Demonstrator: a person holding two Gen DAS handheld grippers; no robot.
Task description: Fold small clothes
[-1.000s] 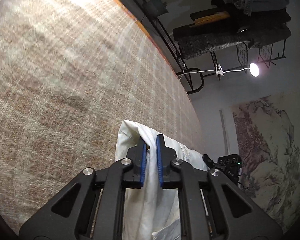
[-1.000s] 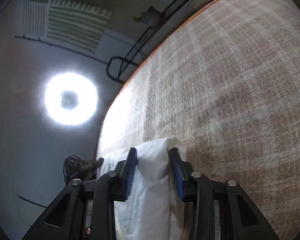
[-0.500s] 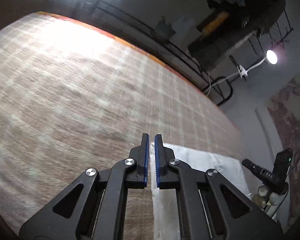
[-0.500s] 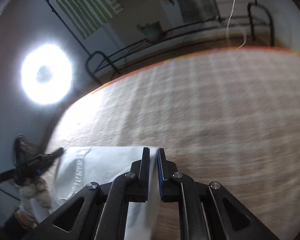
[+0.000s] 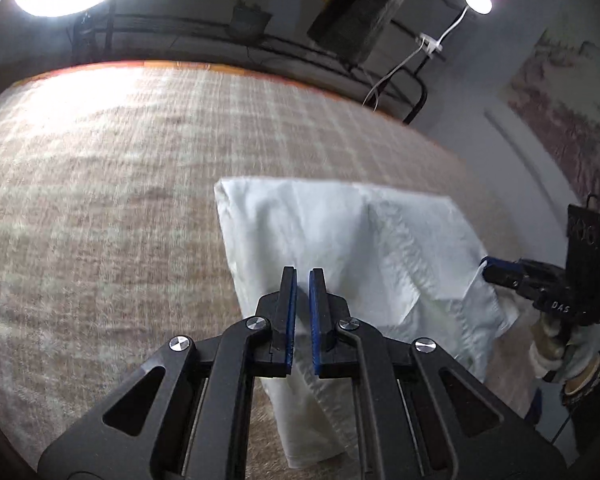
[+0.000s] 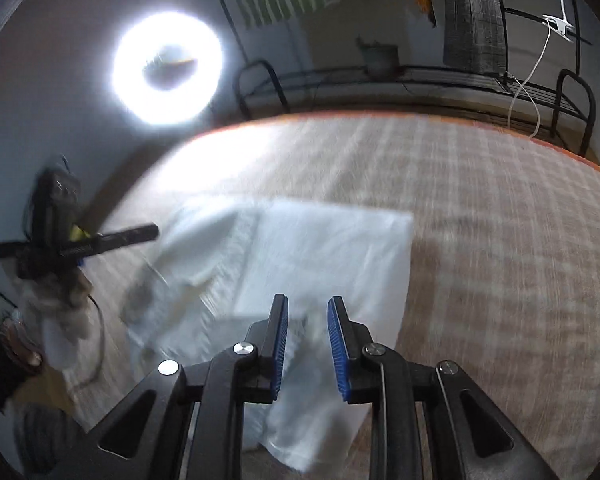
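Observation:
A white garment (image 5: 340, 248) lies folded flat on the plaid-covered table (image 5: 100, 184); it also shows in the right wrist view (image 6: 320, 256). My left gripper (image 5: 302, 276) hovers over the garment's near left part, jaws a narrow gap apart with nothing between them. My right gripper (image 6: 307, 304) hovers over the garment's near edge, jaws open and empty. The right gripper also shows at the right edge of the left wrist view (image 5: 496, 272), at the garment's right corner. The left gripper's body shows at the left of the right wrist view (image 6: 60, 248).
The table's far edge has an orange trim (image 5: 160, 65). Behind it stand a black metal rack (image 6: 420, 76) with dark clothes, a ring light (image 6: 168, 68) and a small lamp (image 5: 478, 2). A gloved hand (image 5: 560, 352) holds the right gripper.
Both grippers have let go of the white garment and drawn back. The garment now lies flat and folded on the table. The right jaws have opened wider.

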